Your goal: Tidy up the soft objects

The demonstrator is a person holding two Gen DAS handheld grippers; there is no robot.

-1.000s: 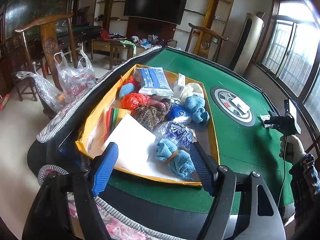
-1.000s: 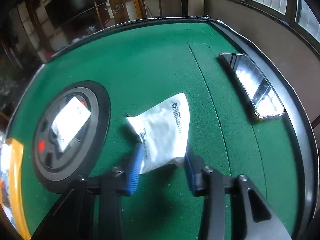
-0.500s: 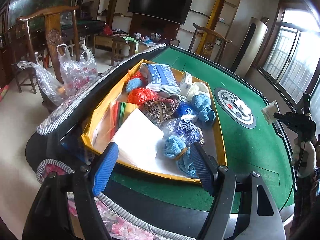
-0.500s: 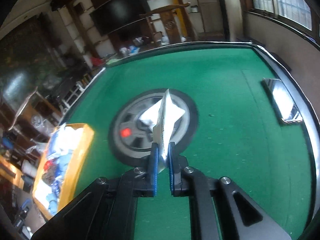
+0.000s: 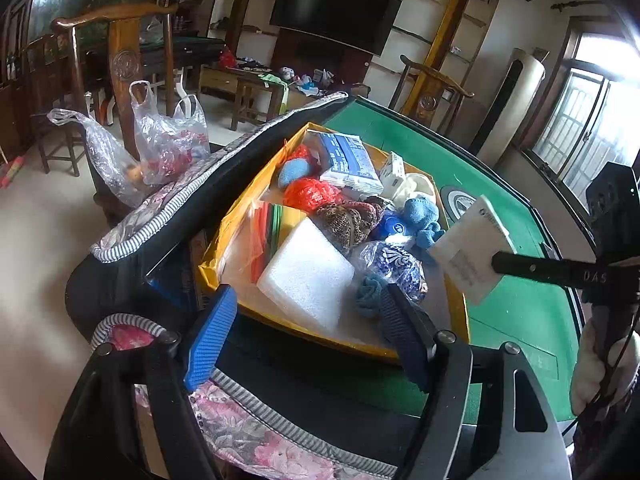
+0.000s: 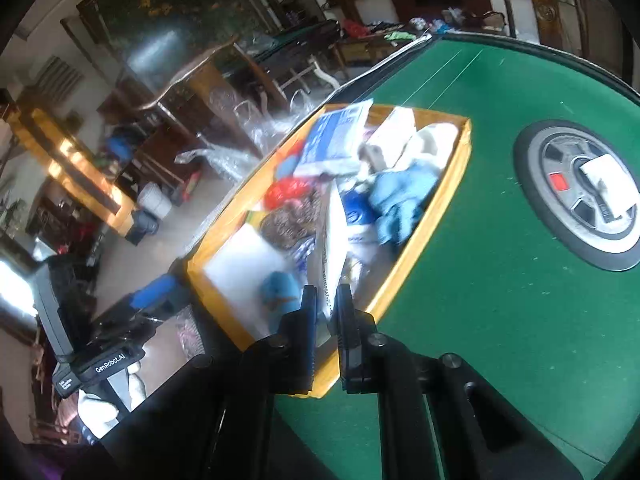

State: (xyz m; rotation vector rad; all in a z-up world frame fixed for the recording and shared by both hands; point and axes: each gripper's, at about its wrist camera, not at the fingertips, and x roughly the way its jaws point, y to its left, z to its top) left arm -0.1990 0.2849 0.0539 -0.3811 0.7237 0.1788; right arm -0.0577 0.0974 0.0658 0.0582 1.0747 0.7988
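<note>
The right gripper [image 6: 325,308] has its jaws pinching a white packet [image 5: 470,250], held in the air over the right rim of the yellow box [image 5: 460,312]. The left gripper [image 5: 308,332] hangs at the box's near end, jaws spread and empty.

The box is already full: a foam block [image 5: 308,276], blue cloths [image 5: 424,220], a red bag [image 5: 310,194] and a blue pack [image 5: 348,162]. The packet is not yet in. One white item [image 6: 608,182] is left on the round hub [image 6: 536,184] further right, so the job looks nearly done.

The surface [image 6: 500,300] is green felt. Beyond are wooden chairs [image 5: 120,64], plastic bags [image 5: 168,148] and a dark TV [image 5: 334,12].
</note>
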